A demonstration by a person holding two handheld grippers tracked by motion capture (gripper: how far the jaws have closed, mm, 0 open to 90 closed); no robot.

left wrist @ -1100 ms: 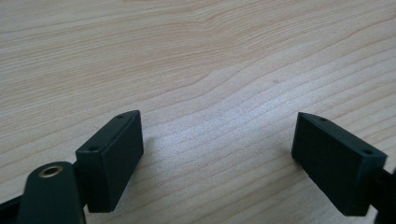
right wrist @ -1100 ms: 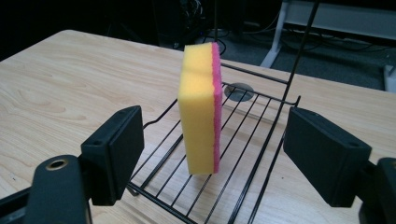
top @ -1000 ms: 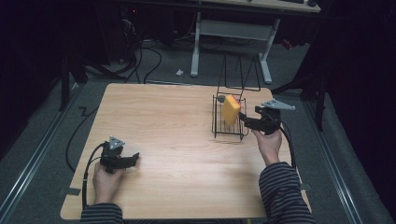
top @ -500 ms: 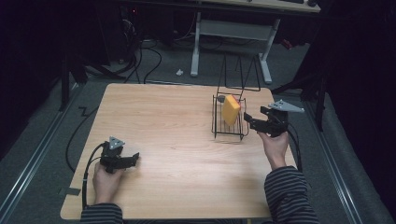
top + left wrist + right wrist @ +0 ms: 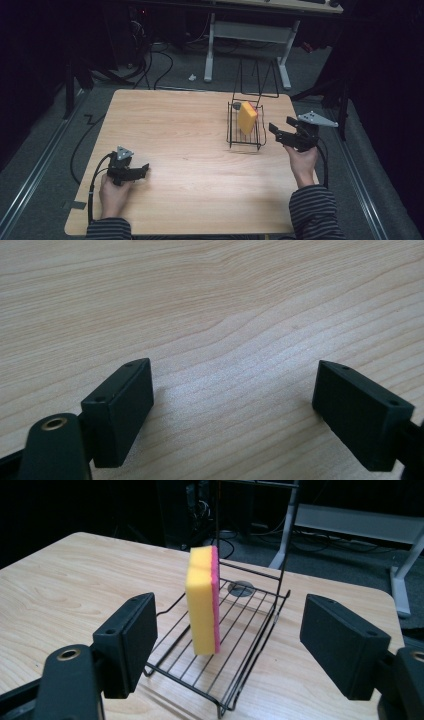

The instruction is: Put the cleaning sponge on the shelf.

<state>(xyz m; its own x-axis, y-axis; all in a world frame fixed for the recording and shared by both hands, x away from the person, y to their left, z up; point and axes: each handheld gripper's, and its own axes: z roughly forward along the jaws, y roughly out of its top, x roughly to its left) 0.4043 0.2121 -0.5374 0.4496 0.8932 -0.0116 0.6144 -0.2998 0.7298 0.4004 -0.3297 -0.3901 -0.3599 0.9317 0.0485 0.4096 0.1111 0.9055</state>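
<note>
Sponge [image 5: 202, 602], yellow with pink backing, standing on edge in wire rack [image 5: 235, 630], right gripper [image 5: 283, 131] just beside it, jaws having just been narrowing with nothing between them, left gripper [image 5: 142, 171] resting open on wooden table [image 5: 180, 130].

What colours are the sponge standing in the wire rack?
Yellow with a pink layer; the sponge shows best in the right gripper view.

rack [image 5: 235, 645] front edge cropped — disc [image 5: 243, 588] unidentifiable
</note>
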